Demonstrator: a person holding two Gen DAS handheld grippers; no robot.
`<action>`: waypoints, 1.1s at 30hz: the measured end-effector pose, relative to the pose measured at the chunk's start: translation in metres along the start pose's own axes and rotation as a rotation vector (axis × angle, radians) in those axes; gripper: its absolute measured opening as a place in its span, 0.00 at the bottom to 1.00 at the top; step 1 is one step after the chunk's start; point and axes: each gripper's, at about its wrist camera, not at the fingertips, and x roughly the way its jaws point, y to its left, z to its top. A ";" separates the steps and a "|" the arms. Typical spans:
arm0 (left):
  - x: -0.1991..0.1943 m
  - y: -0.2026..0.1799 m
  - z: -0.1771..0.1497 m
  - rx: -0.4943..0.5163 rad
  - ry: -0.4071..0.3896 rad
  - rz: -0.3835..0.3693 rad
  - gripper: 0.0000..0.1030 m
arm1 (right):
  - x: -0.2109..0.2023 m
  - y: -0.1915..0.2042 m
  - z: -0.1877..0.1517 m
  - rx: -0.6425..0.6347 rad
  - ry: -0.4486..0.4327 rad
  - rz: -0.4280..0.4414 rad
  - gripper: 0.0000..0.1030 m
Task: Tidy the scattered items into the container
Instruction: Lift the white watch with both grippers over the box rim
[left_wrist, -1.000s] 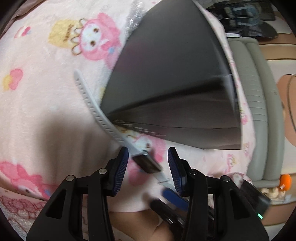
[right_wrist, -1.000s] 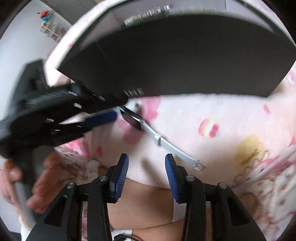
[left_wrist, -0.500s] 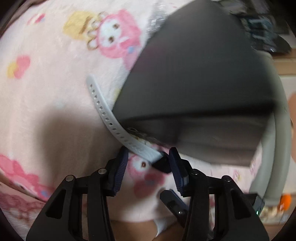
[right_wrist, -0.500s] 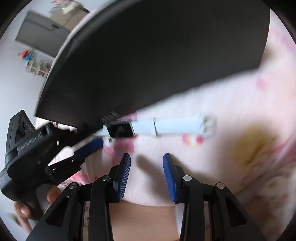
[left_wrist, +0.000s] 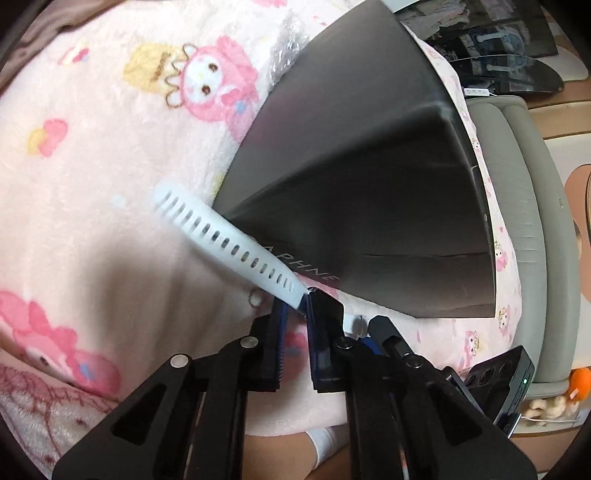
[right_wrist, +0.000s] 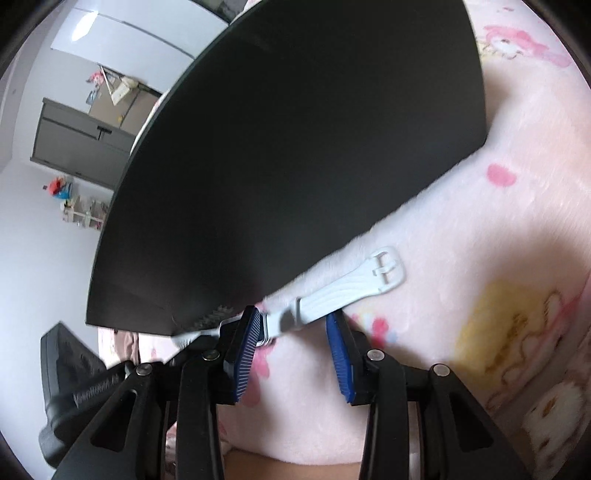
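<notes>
A white-strapped watch (left_wrist: 229, 243) lies on the pink blanket against the front corner of a black box (left_wrist: 351, 177) with pale lettering on its side. My left gripper (left_wrist: 295, 299) is shut on the watch where the holed strap meets the dark body, and that strap sticks up and left. In the right wrist view the buckle strap (right_wrist: 351, 288) runs from my right gripper's left pad up to the right. My right gripper (right_wrist: 291, 313) is open there, its right pad clear of the strap. The black box (right_wrist: 295, 147) fills the view above.
A pink cartoon-print blanket (left_wrist: 92, 192) covers the surface. A grey padded seat (left_wrist: 524, 229) stands to the right, with dark items on a desk (left_wrist: 498, 55) behind it. An orange toy (left_wrist: 578, 380) sits low right. A person's bare leg (left_wrist: 288, 454) shows at the bottom edge.
My left gripper has closed on the watch by its body, and the holed strap now sticks up. My right gripper has rolled and come in to the buckle strap.
</notes>
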 end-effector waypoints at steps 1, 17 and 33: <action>-0.002 0.001 0.000 -0.001 -0.006 0.007 0.09 | 0.002 0.000 0.000 -0.002 0.022 -0.003 0.33; -0.006 0.028 0.012 -0.130 0.025 -0.019 0.26 | 0.010 -0.003 0.006 0.043 -0.024 -0.030 0.34; -0.068 -0.035 -0.006 0.169 -0.094 0.016 0.05 | -0.027 0.044 -0.006 -0.192 -0.066 0.074 0.06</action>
